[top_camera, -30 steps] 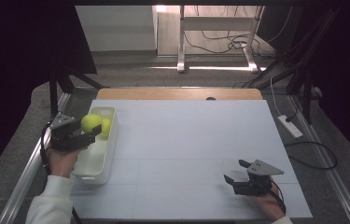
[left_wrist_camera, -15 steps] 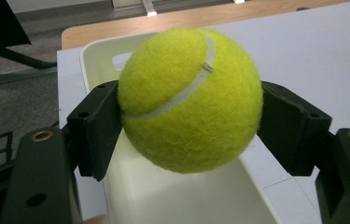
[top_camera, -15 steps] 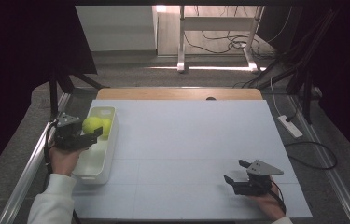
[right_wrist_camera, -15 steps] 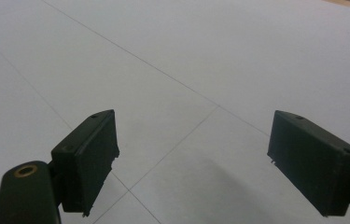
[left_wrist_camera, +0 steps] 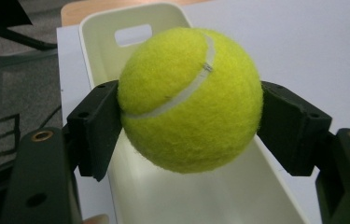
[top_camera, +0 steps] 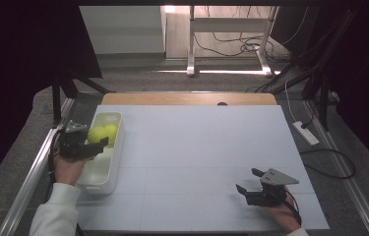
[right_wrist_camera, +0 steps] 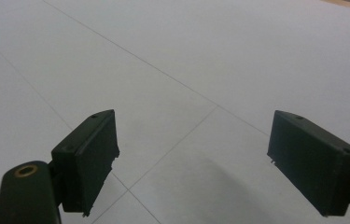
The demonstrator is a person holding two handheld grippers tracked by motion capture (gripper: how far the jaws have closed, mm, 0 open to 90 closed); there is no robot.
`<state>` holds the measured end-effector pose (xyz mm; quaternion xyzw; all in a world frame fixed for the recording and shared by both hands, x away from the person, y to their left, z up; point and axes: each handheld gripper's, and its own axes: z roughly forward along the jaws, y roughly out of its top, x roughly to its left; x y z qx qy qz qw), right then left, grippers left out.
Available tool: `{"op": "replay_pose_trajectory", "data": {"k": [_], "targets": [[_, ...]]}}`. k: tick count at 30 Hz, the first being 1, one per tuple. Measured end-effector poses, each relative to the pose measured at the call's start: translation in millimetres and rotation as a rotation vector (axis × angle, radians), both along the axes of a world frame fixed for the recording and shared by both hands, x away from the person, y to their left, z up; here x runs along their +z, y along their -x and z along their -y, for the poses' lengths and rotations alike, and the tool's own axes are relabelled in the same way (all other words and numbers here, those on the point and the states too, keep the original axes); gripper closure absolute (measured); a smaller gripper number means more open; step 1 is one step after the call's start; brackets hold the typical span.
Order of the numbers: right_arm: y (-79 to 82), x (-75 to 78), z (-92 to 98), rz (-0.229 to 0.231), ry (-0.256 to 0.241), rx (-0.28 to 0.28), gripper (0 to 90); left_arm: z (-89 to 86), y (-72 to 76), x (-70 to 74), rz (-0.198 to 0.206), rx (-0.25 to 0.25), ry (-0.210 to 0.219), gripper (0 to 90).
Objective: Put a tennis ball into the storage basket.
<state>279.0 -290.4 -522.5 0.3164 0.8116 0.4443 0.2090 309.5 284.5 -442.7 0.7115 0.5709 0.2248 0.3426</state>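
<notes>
Overhead, a white table [top_camera: 201, 147] stands in a dark room. Two tennis balls: one [left_wrist_camera: 190, 99] clamped by the left gripper [left_wrist_camera: 189, 116] above the tray [top_camera: 102, 179], one [top_camera: 111, 132] inside; the right gripper [right_wrist_camera: 193, 161] gapes empty.

Black claw [left_wrist_camera: 189, 126] with brass screws, white sleeve [top_camera: 56, 211].

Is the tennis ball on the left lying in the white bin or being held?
Held. The left tongs are shut on the tennis ball, one black jaw pressed against each side, above the white bin.
</notes>
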Motion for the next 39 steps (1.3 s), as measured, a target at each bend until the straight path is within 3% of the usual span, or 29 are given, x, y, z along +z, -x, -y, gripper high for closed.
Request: {"op": "replay_pose_trajectory", "data": {"k": [10,19,28,32,39], "targets": [[-0.4,-0.1,0.3,0.000,-0.002,0.001,15.7,1.5,-3.0,-5.1,-0.061,-0.010,-0.027,26.7],[-0.6,-0.2,0.2,0.001,0.000,0.003,15.7,1.4,-4.6,-6.2,-0.075,-0.008,-0.023,26.6],[-0.4,-0.2,0.2,0.000,-0.001,0.003,15.7,-0.5,-3.4,-5.1,-0.060,-0.011,-0.009,25.4],[-0.3,-0.1,0.1,0.001,-0.002,0.001,15.6,-2.7,-2.9,0.9,-0.038,-0.016,0.033,14.1],[-0.2,-0.2,0.0,0.001,-0.001,0.003,15.6,-2.5,1.4,4.6,0.010,-0.014,0.060,8.7]]}}
